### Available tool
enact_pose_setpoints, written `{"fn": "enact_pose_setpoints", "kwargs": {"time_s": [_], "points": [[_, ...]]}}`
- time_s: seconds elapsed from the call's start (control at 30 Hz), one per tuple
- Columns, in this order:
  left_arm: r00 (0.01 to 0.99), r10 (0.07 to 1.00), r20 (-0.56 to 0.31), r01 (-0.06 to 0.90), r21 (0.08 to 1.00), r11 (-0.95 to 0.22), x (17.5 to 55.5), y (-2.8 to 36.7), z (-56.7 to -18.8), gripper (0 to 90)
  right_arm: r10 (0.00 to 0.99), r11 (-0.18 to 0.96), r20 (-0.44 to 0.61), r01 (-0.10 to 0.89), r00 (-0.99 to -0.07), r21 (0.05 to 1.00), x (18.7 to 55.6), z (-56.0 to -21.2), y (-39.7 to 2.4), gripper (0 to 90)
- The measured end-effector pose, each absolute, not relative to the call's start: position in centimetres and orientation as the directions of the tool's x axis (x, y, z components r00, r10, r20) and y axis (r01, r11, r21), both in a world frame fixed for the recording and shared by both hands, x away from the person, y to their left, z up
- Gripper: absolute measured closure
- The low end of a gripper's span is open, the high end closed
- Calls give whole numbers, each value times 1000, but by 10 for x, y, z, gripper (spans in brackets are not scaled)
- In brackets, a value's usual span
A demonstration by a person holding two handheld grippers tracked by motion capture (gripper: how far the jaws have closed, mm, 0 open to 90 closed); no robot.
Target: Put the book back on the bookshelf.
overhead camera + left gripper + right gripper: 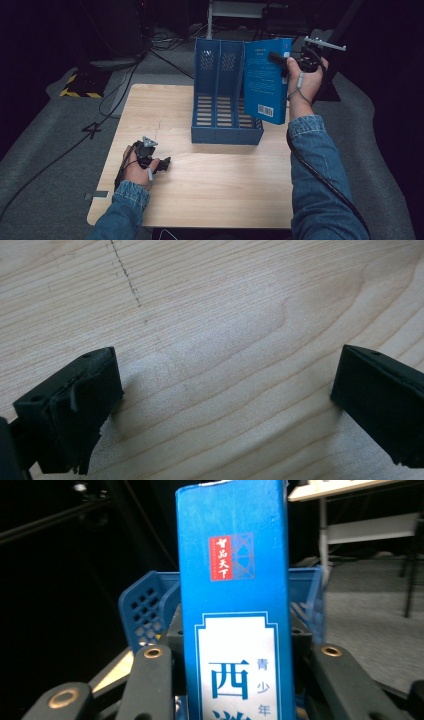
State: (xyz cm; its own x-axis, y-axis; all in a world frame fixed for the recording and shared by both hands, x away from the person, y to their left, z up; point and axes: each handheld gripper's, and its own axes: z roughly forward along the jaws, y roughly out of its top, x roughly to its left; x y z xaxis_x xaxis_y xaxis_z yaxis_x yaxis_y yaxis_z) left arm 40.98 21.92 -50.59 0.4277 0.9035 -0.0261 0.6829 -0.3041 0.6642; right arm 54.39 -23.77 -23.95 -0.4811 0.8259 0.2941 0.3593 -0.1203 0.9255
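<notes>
The right gripper (281, 64) clamps a glossy blue paperback book (265, 80) above the slotted plastic file rack (220, 100); the left gripper (162, 164) rests wide open on the pale wood-grain desk (210, 185).

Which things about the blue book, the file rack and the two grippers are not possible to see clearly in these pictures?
- High view: the text on the blue book is too small to read.
- High view: the book covers part of the rightmost slot of the file rack.
- Right gripper view: the bottom edge cuts off the spine title; the book hides the pads of the right gripper.
- Left gripper view: the open left gripper has its body outside the frame.
</notes>
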Motion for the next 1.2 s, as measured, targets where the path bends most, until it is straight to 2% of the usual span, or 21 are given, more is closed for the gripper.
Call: {"fn": "enact_pose_setpoints", "kwargs": {"time_s": [0.23, 0.33, 0.5, 0.57, 0.67, 0.9, 1.1, 1.2], "points": [[428, 903, -26, 683, 664, -304, 410, 219, -506, 1, 815, -116, 288, 345, -503, 931, 554, -243, -227, 612], [429, 903, -26, 683, 664, -305, 410, 219, -506, 1, 815, -108, 270, 322, -513, 941, 560, -251, -226, 612], [432, 902, -22, 681, 663, -310, 411, 220, -506, 1, 805, -142, 295, 315, -514, 938, 570, -267, -227, 611], [432, 901, -26, 683, 662, -308, 411, 219, -506, 1, 807, -112, 276, 323, -522, 940, 576, -277, -220, 610], [433, 901, -24, 681, 664, -309, 412, 219, -506, 1, 813, -73, 234, 305, -534, 950, 576, -281, -212, 610], [431, 902, -26, 681, 665, -306, 412, 219, -506, 1, 811, -77, 220, 274, -543, 959, 574, -289, -208, 608], [430, 902, -20, 682, 663, -310, 413, 219, -506, 1, 832, -72, 178, 217, -525, 974, 569, -309, -199, 606], [428, 903, -23, 682, 664, -306, 414, 218, -506, 1, 841, -71, 182, 230, -509, 971, 570, -314, -197, 606]]}}
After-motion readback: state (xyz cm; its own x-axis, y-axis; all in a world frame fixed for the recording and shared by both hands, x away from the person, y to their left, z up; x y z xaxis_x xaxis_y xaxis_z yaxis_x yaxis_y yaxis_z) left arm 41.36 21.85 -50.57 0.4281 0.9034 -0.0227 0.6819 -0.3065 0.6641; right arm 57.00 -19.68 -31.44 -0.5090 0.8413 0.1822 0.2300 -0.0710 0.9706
